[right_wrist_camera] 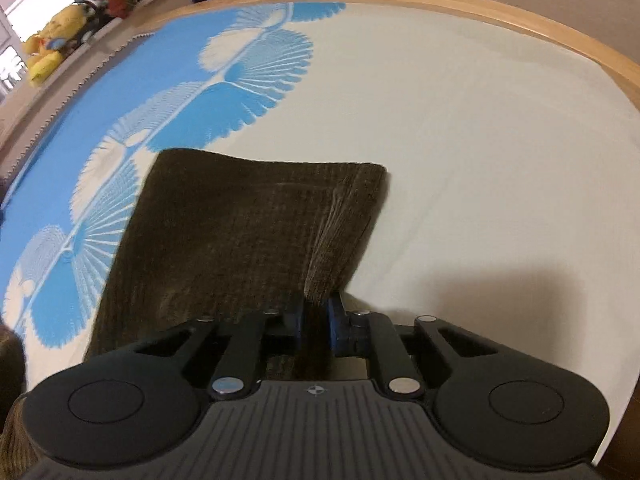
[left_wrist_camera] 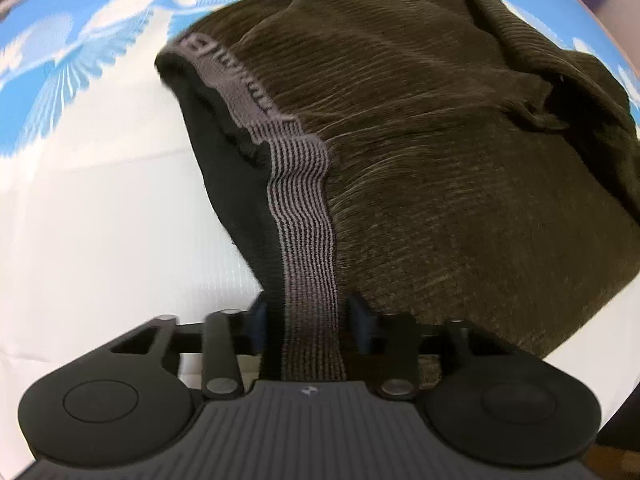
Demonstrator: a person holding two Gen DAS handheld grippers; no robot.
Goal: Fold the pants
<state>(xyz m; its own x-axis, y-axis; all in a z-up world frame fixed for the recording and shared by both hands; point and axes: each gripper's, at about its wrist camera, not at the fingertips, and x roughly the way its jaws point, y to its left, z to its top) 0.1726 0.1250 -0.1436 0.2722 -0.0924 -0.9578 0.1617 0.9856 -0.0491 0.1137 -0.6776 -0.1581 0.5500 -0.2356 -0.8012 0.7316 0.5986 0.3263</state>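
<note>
Blue and white sheet (right_wrist_camera: pixel 460 120) on a bed with a wooden edge (right_wrist_camera: pixel 500 12). Yellow soft toy (right_wrist_camera: pixel 48 52) past the far left corner.

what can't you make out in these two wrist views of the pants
- Left wrist view: the lettering on the grey waistband is blurred and unreadable.
- Left wrist view: the left gripper has the waistband between its fingers; the fabric hides the pad contact.
- Right wrist view: the pants run under the right gripper, so their near end is hidden.
- Right wrist view: the shelf items are small and blurred.
</note>
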